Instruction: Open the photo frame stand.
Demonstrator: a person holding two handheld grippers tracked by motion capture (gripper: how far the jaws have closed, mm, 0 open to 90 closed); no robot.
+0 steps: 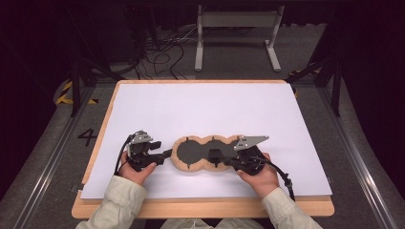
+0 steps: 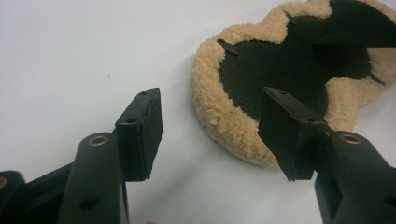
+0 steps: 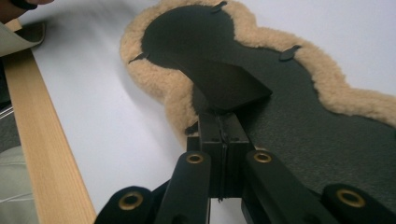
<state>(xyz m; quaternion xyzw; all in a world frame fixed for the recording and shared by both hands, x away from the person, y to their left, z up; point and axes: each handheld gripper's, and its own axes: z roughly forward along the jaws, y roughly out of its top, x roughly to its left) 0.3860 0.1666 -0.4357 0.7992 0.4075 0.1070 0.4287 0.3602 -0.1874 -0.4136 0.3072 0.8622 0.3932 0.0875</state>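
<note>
A flat black pad [image 1: 196, 150] with a tan fleece rim and three rounded lobes lies on the white sheet [image 1: 205, 109]. My left gripper [image 1: 165, 155] sits at the pad's left lobe, open. In the left gripper view its jaws [image 2: 212, 95] stand wide apart. One is over the bare sheet, the other in front of the fleece rim [image 2: 219, 107], and nothing is pressed between them. My right gripper [image 1: 220, 156] is at the pad's right end. In the right gripper view it [image 3: 219, 116] is shut on a black flap [image 3: 224, 86] that rises off the pad [image 3: 289, 107].
The sheet covers a wooden table whose edge [image 1: 205, 207] runs along the front, also seen as the wooden table edge [image 3: 46, 154]. Beyond the table stand a grey metal frame [image 1: 236, 33] and loose cables [image 1: 162, 57] on the dark floor. A sleeve [image 3: 18, 32] shows at the upper left.
</note>
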